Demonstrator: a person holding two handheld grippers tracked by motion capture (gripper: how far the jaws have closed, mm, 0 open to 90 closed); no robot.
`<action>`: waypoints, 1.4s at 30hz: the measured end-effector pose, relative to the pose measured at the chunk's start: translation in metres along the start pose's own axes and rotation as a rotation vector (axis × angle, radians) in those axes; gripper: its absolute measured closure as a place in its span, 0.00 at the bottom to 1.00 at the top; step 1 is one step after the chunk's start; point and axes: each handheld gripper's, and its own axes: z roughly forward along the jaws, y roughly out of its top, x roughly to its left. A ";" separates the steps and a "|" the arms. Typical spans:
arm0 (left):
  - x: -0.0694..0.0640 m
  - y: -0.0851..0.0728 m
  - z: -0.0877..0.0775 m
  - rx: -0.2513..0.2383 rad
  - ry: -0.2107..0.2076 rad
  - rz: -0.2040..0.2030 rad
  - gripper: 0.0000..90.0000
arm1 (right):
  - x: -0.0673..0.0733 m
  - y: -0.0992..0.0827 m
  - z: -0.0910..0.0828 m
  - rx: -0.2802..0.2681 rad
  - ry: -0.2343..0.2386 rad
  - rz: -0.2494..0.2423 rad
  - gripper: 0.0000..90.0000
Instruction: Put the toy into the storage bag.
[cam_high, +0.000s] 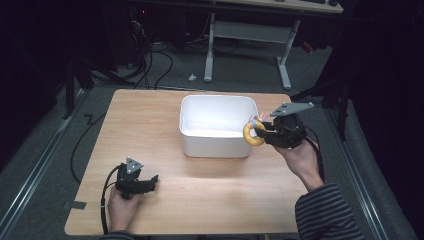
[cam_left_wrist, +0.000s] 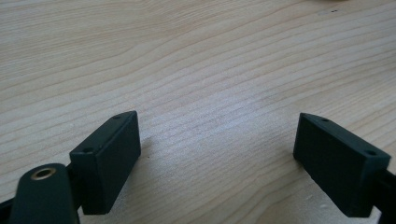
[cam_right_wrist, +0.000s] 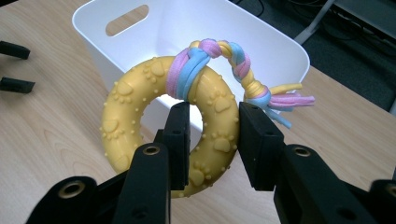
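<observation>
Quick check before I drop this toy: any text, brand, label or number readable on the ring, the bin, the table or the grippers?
No readable text anywhere.
Yellow ring toy: raised paw prints and dots, no letters.
White bin: plain walls, no label.
Wooden table: bare wood grain.
Right gripper, shut on the ring, and left gripper, open over the table: plain black, no markings.
</observation>
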 end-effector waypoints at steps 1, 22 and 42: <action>0.000 0.000 0.000 0.000 0.000 0.000 0.17 | 0.000 0.000 0.000 0.000 0.000 0.000 0.74; 0.000 0.000 0.000 0.000 0.000 0.000 0.17 | -0.002 0.033 0.041 0.037 -0.015 -0.016 0.74; 0.000 0.000 0.000 -0.001 0.000 0.000 0.17 | -0.001 0.039 0.082 0.106 -0.010 -0.015 0.74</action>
